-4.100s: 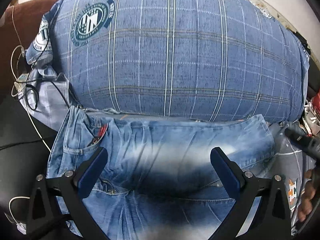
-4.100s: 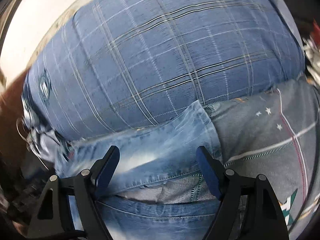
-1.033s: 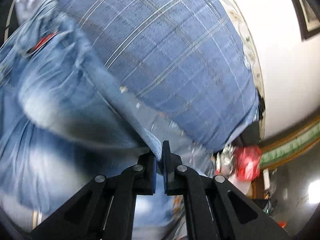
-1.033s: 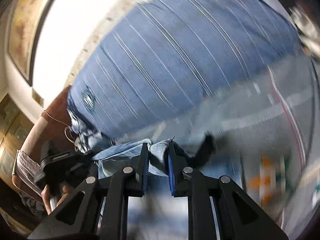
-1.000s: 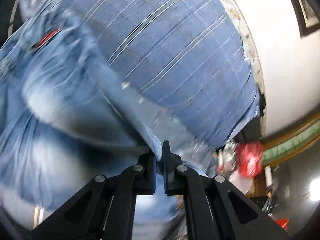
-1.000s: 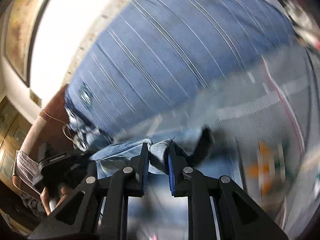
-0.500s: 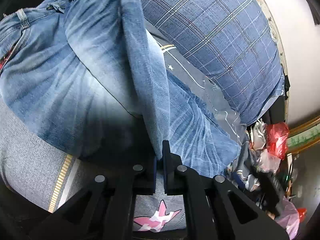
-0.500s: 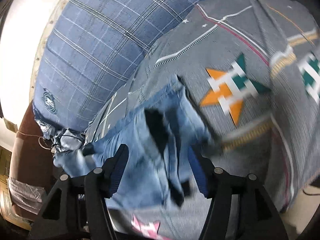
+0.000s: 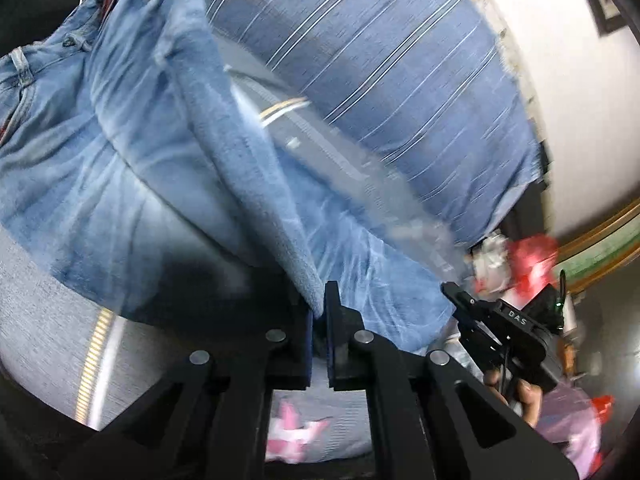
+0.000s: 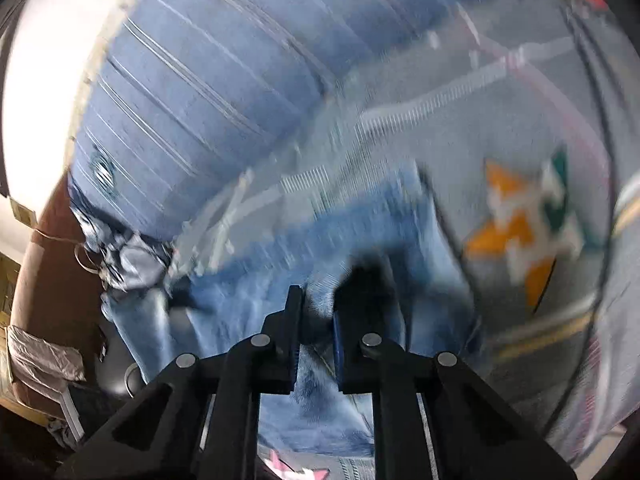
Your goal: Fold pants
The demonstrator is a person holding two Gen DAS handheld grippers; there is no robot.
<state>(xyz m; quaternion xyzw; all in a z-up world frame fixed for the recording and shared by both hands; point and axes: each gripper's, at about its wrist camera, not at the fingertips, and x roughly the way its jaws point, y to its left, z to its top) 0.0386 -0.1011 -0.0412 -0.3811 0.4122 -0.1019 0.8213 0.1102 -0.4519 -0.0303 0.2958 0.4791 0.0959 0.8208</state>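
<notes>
The light blue jeans (image 9: 132, 152) hang in folds over the grey patterned bedsheet (image 9: 36, 320). My left gripper (image 9: 318, 312) is shut on a raised edge of the denim, which stretches up and left from the jaws. In the right wrist view my right gripper (image 10: 314, 312) is shut on another bunch of the jeans (image 10: 320, 248), with denim filling the narrow gap between the jaws. The right gripper also shows in the left wrist view (image 9: 500, 336), held by a hand at the right. Both views are motion-blurred.
A big blue plaid pillow (image 9: 380, 64) lies behind the jeans against a white wall (image 9: 580, 100). Red and white clutter (image 9: 520, 256) sits at the bed's right end. A brown headboard (image 10: 40, 280) and a star print on the sheet (image 10: 520, 224) show in the right wrist view.
My right gripper, open half a second ago, has closed on the jeans. My left gripper has kept its grip and both views have swung, with the denim lifted.
</notes>
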